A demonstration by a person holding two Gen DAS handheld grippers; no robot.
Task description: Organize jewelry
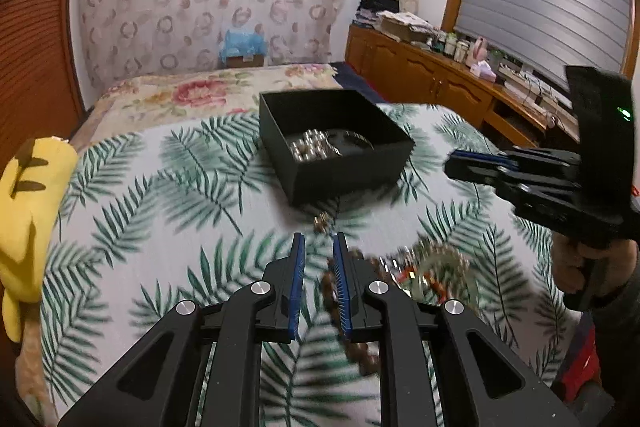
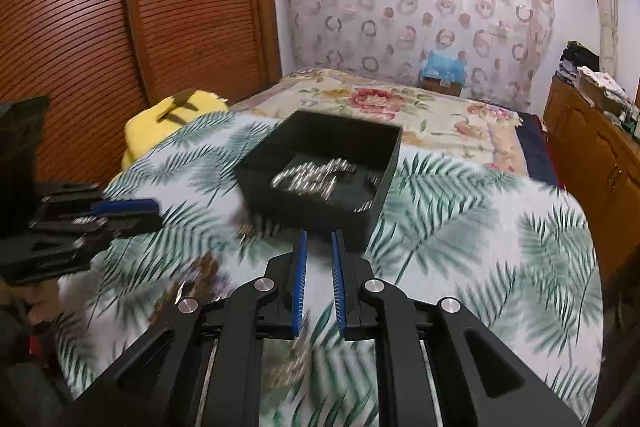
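Near edge of palm-leaf bedspread (image 1: 132, 187): left gripper (image 1: 319, 241) slightly parted, empty, above brown bead string (image 1: 362, 347) and blurred jewelry heap (image 1: 432, 267). Right gripper (image 2: 319, 238) narrowly parted, empty. Farther, mid-bedspread: open black square box (image 1: 352, 175) holding silver beads (image 1: 314, 145).

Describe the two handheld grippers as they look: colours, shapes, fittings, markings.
Both the left gripper and the right gripper are matte black angular linkages with round silver pivot bolts and flat blue ribbed pads. From the left wrist view, the right gripper's boxy black housing shows a small green light.
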